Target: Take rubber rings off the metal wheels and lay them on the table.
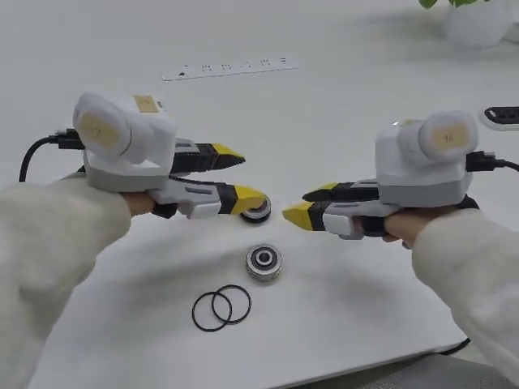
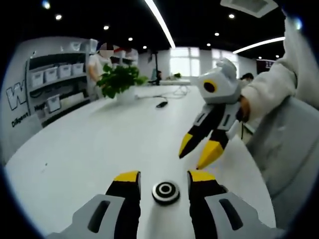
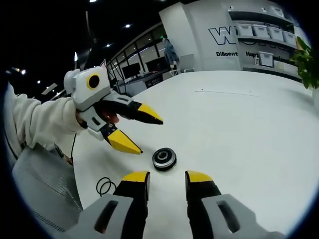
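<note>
Two small metal wheels lie on the white table (image 1: 340, 308). One wheel (image 1: 263, 262) is in the open; the other wheel (image 1: 259, 212) is partly hidden behind my left gripper's lower jaw. Two black rubber rings (image 1: 220, 308) lie overlapping near the front edge. My left gripper (image 1: 251, 180) is open, its jaws either side of the far wheel (image 2: 165, 192) without touching it. My right gripper (image 1: 296, 207) is open and empty, pointing at that same wheel (image 3: 164, 158) from the other side. The left gripper (image 3: 148, 135) and right gripper (image 2: 193, 157) face each other, a short gap apart.
A white power strip (image 1: 229, 67) lies at the back of the table, and a dark object (image 1: 503, 116) at the far right. A potted plant (image 2: 121, 79) stands further off. The rings (image 3: 104, 185) sit close to the table's front edge.
</note>
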